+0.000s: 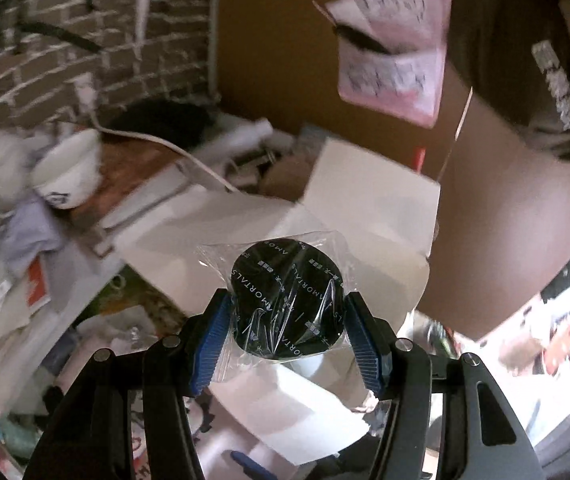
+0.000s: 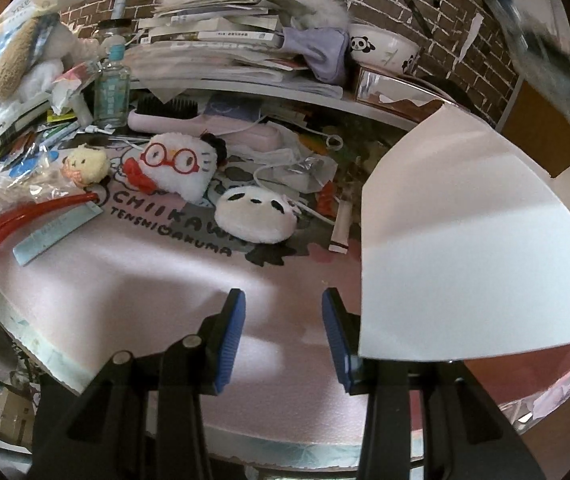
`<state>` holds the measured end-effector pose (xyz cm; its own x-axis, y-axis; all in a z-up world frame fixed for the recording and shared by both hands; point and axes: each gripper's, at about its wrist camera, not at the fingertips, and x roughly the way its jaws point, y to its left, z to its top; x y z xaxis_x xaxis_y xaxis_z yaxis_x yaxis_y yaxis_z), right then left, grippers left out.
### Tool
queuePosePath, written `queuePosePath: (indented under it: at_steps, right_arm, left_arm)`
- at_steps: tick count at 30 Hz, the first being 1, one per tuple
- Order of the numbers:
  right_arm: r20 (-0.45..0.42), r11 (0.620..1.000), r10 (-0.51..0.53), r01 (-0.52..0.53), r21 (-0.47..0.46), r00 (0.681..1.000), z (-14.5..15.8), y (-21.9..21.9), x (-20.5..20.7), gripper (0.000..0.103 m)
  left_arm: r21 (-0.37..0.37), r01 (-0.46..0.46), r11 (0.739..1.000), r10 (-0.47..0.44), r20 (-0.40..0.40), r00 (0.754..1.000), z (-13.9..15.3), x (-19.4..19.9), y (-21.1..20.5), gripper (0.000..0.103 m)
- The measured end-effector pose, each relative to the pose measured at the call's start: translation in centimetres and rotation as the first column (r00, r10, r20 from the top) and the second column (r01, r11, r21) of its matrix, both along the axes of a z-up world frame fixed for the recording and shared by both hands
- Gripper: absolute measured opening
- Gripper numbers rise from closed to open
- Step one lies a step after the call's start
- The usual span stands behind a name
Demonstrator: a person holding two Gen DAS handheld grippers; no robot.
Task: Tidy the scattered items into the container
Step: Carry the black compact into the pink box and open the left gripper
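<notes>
The black round item in a clear plastic bag (image 1: 288, 300), printed with white lettering, sits between the blue pads of the left gripper (image 1: 288, 316), which pinch it from both sides and hold it in the air. Directly beyond and below it in the left wrist view lies the white box (image 1: 365, 200), its flaps standing open; the bagged item hangs over the box's white surfaces, but whether it is over the opening itself cannot be told. A brown cardboard carton (image 1: 505, 220) stands just to the right of the white box, and a white bowl (image 1: 71, 172) rests further left beside a white cable (image 1: 189, 156); much of this view is blurred. In the right wrist view, the right gripper (image 2: 283, 332) hovers over the pink desk mat (image 2: 165, 292) with its fingers spread apart and nothing between them. A white flap of the box (image 2: 477, 248) rises just beside its right finger. Scattered on the mat further ahead are a panda plush (image 2: 257, 216), a white plush with red glasses (image 2: 177, 168), a small yellow plush (image 2: 87, 166), a red hair clip (image 2: 33, 216) lying across a light blue comb (image 2: 57, 234), and a pink hairbrush (image 2: 189, 120).
</notes>
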<state>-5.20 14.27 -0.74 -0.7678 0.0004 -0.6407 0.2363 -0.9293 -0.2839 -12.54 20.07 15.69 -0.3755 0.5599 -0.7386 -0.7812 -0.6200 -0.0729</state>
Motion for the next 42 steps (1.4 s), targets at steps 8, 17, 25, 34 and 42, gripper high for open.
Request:
queuePosePath:
  at_steps: [8,17,25,34,42]
  right_arm:
    - [0.008,1.0,0.006,-0.005,-0.007,1.0,-0.2,0.2,-0.2,0.037]
    - [0.012,1.0,0.015,-0.014,-0.018,1.0,-0.3,0.0,-0.1,0.037]
    - [0.011,1.0,0.014,-0.014,-0.025,1.0,-0.3,0.2,-0.2,0.037]
    - [0.017,1.0,0.014,-0.013,-0.028,1.0,-0.4,0.2,-0.2,0.037]
    - [0.02,0.999,0.011,-0.01,-0.032,1.0,-0.4,0.3,-0.2,0.037]
  left_arm:
    - [-0.152,0.011,0.988,-0.001,0.062,0.998,-3.1,-1.3,3.2,0.053]
    - [-0.257,0.02,0.966,-0.005,0.06,0.998,-4.2,-1.2,4.9,0.053]
    - [-0.323,0.061,0.944,-0.039,0.074,0.996,-5.7,-0.6,6.2,0.054]
    - [-0.363,0.058,0.93,-0.033,0.076,0.997,-6.6,-0.7,6.6,0.062]
    - [-0.326,0.071,0.943,-0.052,0.066,0.996,-5.6,0.2,6.0,0.083]
